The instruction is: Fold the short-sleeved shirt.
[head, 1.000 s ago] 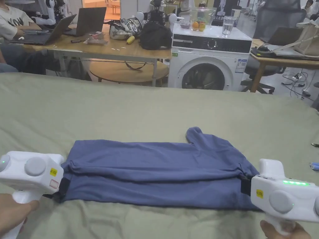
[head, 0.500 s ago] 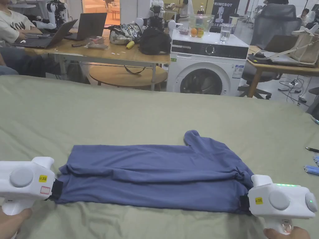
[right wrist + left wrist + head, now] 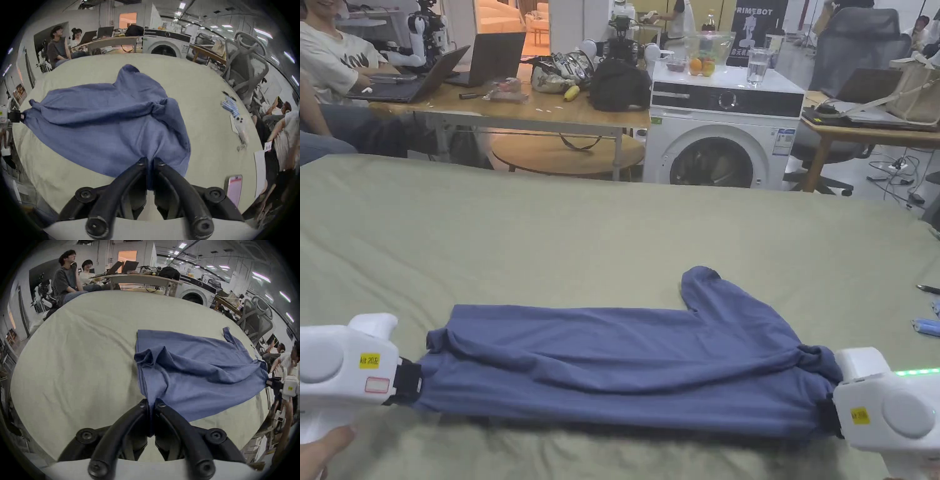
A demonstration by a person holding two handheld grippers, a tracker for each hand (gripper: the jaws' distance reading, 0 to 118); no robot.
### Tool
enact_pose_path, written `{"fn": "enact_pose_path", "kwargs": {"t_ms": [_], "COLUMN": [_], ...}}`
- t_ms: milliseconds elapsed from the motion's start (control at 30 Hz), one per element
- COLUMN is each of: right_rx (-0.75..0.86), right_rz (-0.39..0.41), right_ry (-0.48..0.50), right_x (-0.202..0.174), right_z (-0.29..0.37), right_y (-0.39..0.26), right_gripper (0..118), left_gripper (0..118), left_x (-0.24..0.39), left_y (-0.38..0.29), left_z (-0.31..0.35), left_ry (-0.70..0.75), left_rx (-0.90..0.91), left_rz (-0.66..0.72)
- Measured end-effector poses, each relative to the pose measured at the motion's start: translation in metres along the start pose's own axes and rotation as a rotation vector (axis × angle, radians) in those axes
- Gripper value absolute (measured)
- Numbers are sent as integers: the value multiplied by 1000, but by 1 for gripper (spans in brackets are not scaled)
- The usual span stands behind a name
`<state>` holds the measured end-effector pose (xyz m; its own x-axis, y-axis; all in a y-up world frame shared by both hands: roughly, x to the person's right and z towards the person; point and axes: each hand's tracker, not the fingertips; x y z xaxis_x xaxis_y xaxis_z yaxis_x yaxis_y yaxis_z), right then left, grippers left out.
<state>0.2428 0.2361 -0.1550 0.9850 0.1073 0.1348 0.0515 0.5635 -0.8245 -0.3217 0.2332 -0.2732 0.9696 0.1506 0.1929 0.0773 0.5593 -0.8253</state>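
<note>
We see blue shirt (image 3: 625, 369) on green sheet (image 3: 581, 237), stretched 9-to-3 o'clock near front edge, 1 sleeve (image 3: 700, 284) toward 12. Left gripper (image 3: 151, 403) and right gripper (image 3: 150, 160) both clamped on end edges. We judge fabric light, limp, sags mid-span; best held at 2 end edges, taut.

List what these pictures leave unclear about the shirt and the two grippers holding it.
- Head view: the right gripper jaws sit behind its white body, so the grip is hidden there.
- Head view: the left gripper body is cut by the frame edge.
- All views: the blue shirt is doubled over, hiding its second sleeve and collar.
- Both gripper views: shirt cloth between the jaws covers the fingertips' inner faces.
</note>
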Motion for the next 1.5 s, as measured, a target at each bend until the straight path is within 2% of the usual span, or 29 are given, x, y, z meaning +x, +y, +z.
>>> {"fn": "enact_pose_path", "kwargs": {"t_ms": [100,333,400,467,533,600,733,867,933,1000,1033,1100,1133,1167,1200,1300,1400,1467,1500], "right_rx": [-51,-47,-33,-17,54,150,366,553,663,729,764,812,804,800,800,779,758,741,735], "right_rz": [31,-19,8,1,-41,-59,-28,-85,-112,-134,-143,-162,-154,-152,-151,-167,-162,-159,-163], "right_ry": [-28,-43,-65,-85,-103,-121,-124,-103,-124,-152,-133,-101,-96,-87,-77,-11,-16,27,24], "right_x": [-9,-17,-21,-22,-22,-23,-40,-59,-70,-80,-83,-88,-91,-93,-95,-99,-103,-102,-103], "right_z": [-8,-40,-38,-30,-16,1,25,35,41,43,44,45,46,45,44,39,31,26,23], "right_y": [-22,-37,-37,-33,-27,-17,2,9,8,11,12,15,18,21,25,38,50,58,62], "right_gripper": [2,4,8,21,39,45,45,45,41,19,10,6,1,0,0,0,0,0,0], "left_gripper": [0,0,0,3,17,30,31,31,31,31,30,28,18,4,0,0,0,0,0], "left_x": [-2,-3,0,4,-2,1,16,43,56,63,68,72,74,76,76,67,51,36,28], "left_y": [-22,-37,-36,-33,-30,-25,-13,-9,-13,-15,-15,-12,-10,-7,-5,12,32,54,64], "left_z": [-6,-35,-32,-29,-23,-13,6,21,31,38,43,46,46,46,45,39,25,9,0], "left_ry": [29,36,42,51,68,56,23,77,115,112,86,67,87,106,124,81,116,46,57], "left_rx": [-43,-53,-34,-33,18,100,275,481,607,719,754,765,771,782,791,733,666,561,502], "left_rz": [-20,-11,-23,-19,-17,1,-6,-112,-135,-135,-127,-109,-109,-110,-107,-69,7,45,63]}}
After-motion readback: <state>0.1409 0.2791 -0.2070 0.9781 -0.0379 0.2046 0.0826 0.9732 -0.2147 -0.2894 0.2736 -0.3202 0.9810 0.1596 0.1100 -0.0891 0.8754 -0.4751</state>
